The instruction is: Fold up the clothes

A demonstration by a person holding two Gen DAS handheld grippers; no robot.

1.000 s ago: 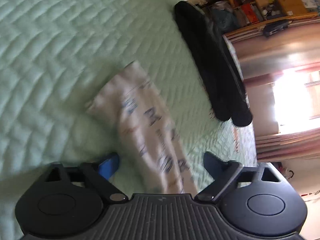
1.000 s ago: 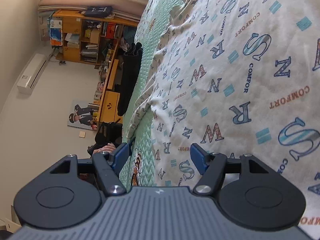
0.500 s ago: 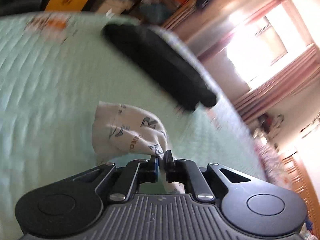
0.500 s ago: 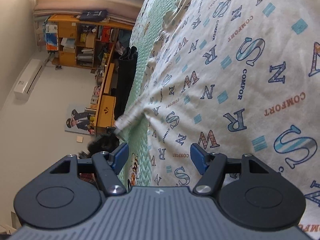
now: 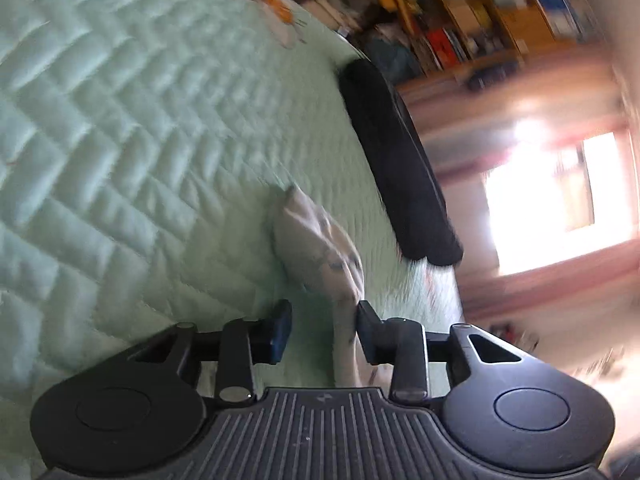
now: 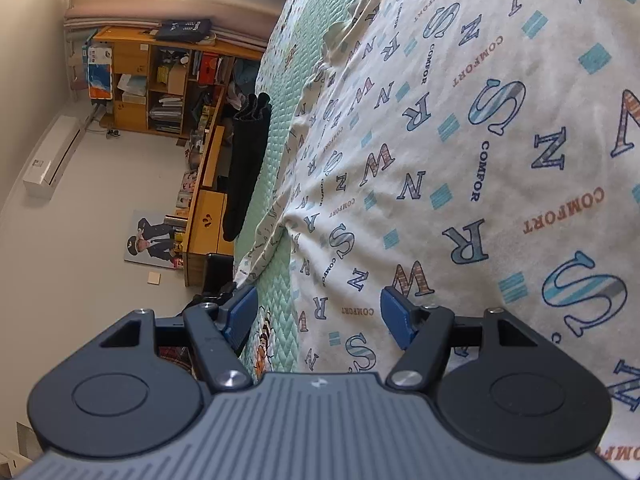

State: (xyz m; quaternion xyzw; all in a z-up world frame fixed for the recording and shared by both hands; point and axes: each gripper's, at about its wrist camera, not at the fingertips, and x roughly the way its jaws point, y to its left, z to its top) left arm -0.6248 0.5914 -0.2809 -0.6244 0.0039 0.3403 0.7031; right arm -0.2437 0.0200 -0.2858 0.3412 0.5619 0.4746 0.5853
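A white garment printed with letters [image 6: 460, 152] lies spread over the green quilted bed [image 6: 280, 320]. In the left wrist view one corner of that garment [image 5: 320, 248] runs up over the quilt [image 5: 120, 160] and passes between the jaws of my left gripper [image 5: 323, 322]. Those jaws are opening; the cloth hangs near the right pad and neither pad presses it. My right gripper [image 6: 314, 312] stands open low over the garment's edge, with the printed cloth under its right finger and bare quilt under its left.
A long black folded garment [image 5: 400, 160] lies along the bed's far edge, also seen as a dark strip [image 6: 246, 168] in the right wrist view. Behind stand wooden bookshelves [image 6: 160, 84], a bright window [image 5: 548, 200], and a wall air conditioner [image 6: 52, 156].
My left gripper closed on the garment's corner, carried it across the quilt, and now its jaws have parted from the cloth. The right gripper stayed put; the garment's far edge shifted.
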